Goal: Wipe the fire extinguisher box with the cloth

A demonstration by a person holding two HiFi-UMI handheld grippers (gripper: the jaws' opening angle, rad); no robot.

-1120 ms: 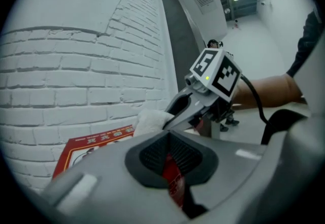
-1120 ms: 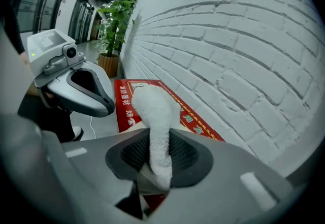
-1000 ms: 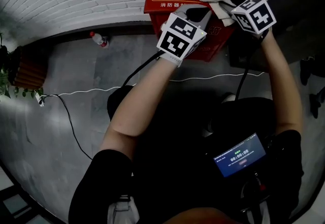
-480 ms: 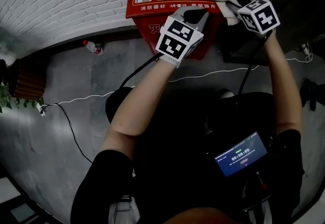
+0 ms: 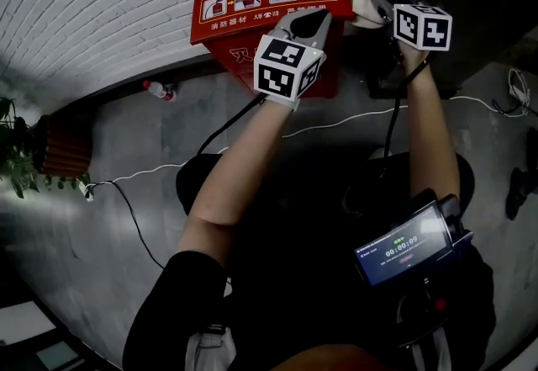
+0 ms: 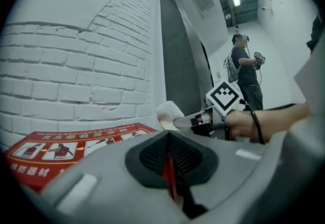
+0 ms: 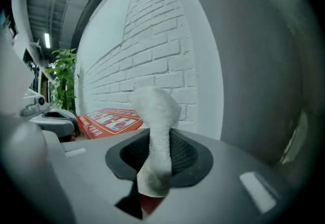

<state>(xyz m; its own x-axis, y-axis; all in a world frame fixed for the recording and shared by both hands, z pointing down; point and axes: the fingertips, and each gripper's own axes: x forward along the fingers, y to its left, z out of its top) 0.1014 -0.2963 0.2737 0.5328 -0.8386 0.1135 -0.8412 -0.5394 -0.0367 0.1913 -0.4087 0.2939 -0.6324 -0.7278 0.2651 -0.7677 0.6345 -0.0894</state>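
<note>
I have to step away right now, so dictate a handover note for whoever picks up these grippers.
Left gripper: shut, empty, held over the front of the red fire extinguisher box.
Right gripper: shut on the white cloth, at the box lid's right end by the brick wall.
Done: cannot tell how much is wiped.
To do: wipe the lid, then front and sides.

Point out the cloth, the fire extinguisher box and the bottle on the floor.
cloth (image 7: 156, 114): right gripper view, its upper fold.
fire extinguisher box (image 5: 252, 1): head view, red top.
bottle (image 5: 160, 91): head view, body.
</note>
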